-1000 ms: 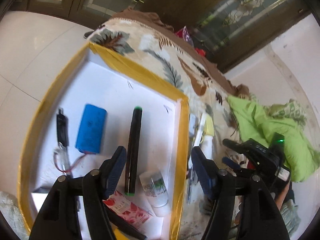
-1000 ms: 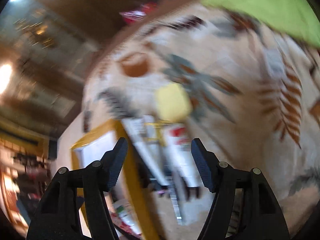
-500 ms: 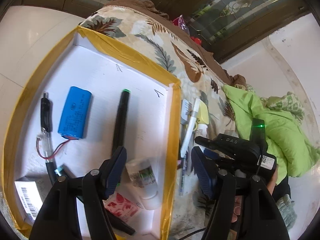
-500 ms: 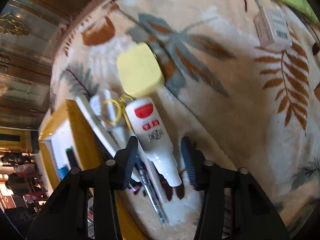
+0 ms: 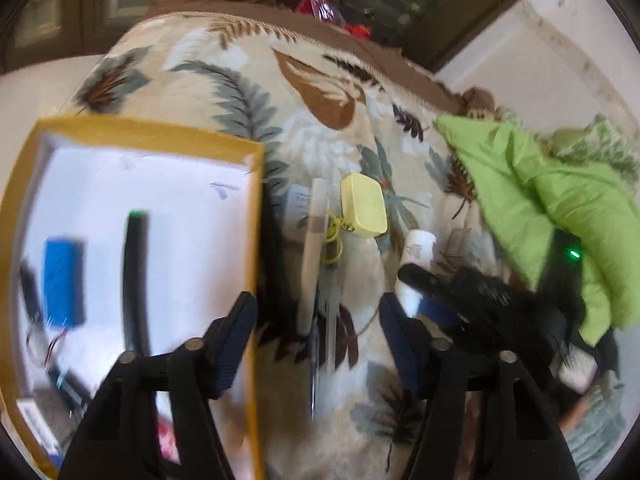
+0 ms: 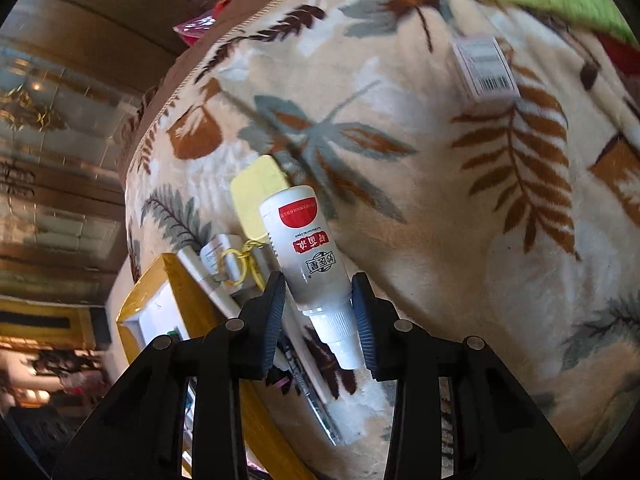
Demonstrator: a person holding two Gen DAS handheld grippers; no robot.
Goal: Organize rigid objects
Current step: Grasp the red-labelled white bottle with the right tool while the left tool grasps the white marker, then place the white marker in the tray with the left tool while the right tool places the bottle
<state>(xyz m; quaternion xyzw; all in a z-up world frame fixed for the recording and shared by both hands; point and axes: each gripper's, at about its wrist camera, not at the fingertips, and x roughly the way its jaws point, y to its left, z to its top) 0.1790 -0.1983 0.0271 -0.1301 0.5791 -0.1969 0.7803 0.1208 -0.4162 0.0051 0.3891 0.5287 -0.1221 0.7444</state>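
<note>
In the right wrist view my right gripper (image 6: 320, 308) is shut on a white bottle (image 6: 304, 248) with a red label, gripped near its neck, cap towards the camera. Behind it lie a pale yellow case (image 6: 258, 192) and a yellow ring. In the left wrist view my left gripper (image 5: 316, 332) hangs over the leaf-print blanket (image 5: 320, 128), its jaws closing. Pens and a long white stick (image 5: 310, 264) lie below the gap, untouched. The same bottle (image 5: 416, 248) shows at the right, in the black right gripper (image 5: 460, 288).
A white tray with a yellow rim (image 5: 252, 216) sits at the left and holds a blue battery (image 5: 64, 280) and a black marker (image 5: 134, 280). A small barcoded box (image 6: 486, 68) lies further out on the blanket. A green cloth (image 5: 540, 192) is bunched at the right.
My left gripper swung right, from over the tray to over the pens on the blanket. My right gripper narrowed around the white bottle and now grips it.
</note>
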